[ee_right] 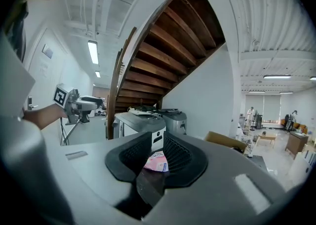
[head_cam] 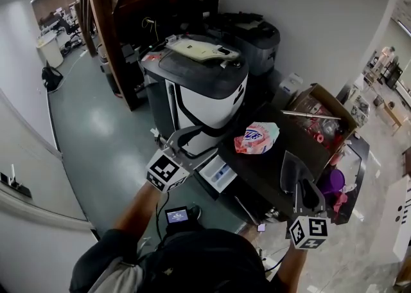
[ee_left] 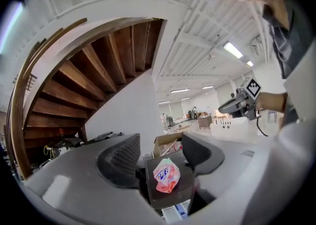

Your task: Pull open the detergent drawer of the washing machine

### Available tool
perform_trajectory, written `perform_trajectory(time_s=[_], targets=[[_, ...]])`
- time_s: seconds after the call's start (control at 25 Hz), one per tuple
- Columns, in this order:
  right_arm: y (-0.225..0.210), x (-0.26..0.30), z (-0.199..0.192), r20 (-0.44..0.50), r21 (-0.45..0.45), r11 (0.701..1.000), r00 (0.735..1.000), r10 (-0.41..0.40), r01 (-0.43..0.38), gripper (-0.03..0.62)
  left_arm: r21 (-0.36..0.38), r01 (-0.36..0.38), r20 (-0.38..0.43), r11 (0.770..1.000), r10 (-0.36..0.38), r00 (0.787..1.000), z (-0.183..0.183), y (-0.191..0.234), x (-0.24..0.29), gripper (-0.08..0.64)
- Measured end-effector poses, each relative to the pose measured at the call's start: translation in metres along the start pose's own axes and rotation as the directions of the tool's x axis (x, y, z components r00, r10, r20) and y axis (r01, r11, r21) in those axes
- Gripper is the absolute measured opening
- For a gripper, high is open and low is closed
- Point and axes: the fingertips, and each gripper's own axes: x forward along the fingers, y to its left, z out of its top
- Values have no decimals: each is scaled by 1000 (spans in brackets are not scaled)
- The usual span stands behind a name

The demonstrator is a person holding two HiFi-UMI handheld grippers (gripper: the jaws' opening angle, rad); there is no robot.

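Head view shows one washing machine point(head_cam: 273, 164) with a dark top, straight ahead of both tools. Its detergent drawer point(head_cam: 218, 174), a white tray with a blue compartment, stands pulled out of the front, just below and beside the jaws of the left gripper point(head_cam: 207, 141). One pink bag point(head_cam: 257, 137) lies on the dark top, ahead of the right gripper point(head_cam: 295, 173); its blue lettering is too small to read. Each tool carries one cube with black-and-white square markers. Beyond the jaws stand two more machines, one white and black point(head_cam: 205, 96) and one grey point(head_cam: 257, 41). One open cardboard box point(head_cam: 329, 100) stands beyond the right tool.

Left gripper view has the jaws released and well apart, with nothing between the pads. The bag point(ee_left: 167, 177) lies on the dark top beyond the gap, and a corner of the white-and-blue drawer point(ee_left: 175, 212) shows below them. The other tool point(ee_left: 242, 103) hangs off to the right.

Right gripper view has the jaws a narrow gap apart and gripping nothing. The bag point(ee_right: 157, 162) shows through that gap, the box point(ee_right: 227, 142) to the right of the jaws, and the left tool point(ee_right: 74, 105) far left.
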Motion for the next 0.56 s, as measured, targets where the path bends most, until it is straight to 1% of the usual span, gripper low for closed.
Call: perform_trajectory(time_s=[0.2,0.4,0.56], targets=[[-2,-5,3,8,-7,1000,1000,-9,9,74,21,-9,10,1000,9,1000,5,-3,-6,319],[-8,-10,2,2,0,1000,1000,-20,20,72,22,-8,-10,1000,9,1000,1,-5,-5,318],[-15,-8,7,31,-3,999,999,-33,33,72,41,-14,-9,999,14,1000,2,1,2,319]])
